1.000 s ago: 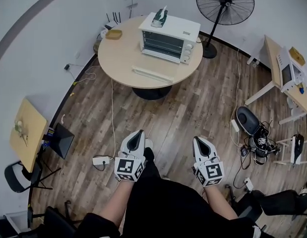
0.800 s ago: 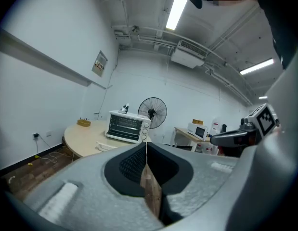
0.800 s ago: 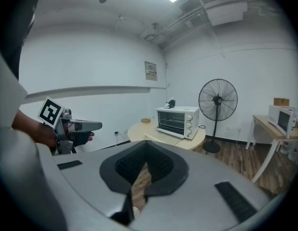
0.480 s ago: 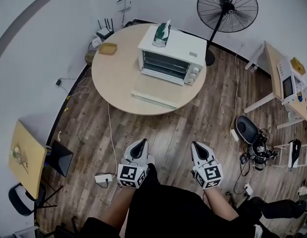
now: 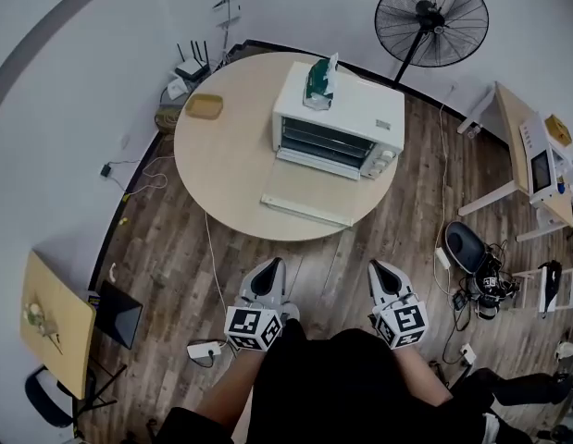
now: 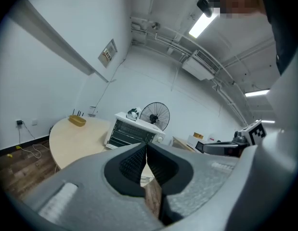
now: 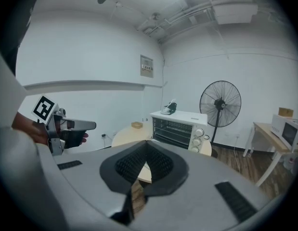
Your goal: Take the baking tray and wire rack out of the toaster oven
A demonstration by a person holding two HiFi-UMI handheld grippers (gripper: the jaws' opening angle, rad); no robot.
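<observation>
A white toaster oven stands on a round wooden table. Its door lies open and flat, with the white handle bar near the table's front edge. Wire rack bars show in the dark opening; I cannot make out a baking tray. My left gripper and right gripper are held side by side over the floor, short of the table, both shut and empty. The oven lies ahead in the left gripper view, beyond the closed left gripper. The right gripper points at the oven too.
A green and white object sits on the oven's top and a small yellow dish on the table's far left. A standing fan is behind the table, a side table with a microwave at right. A power strip and cables lie on the floor.
The table and oven have drawn nearer and slid lower in the head view as the person walks toward them. Both grippers travel along, still shut and side by side.
</observation>
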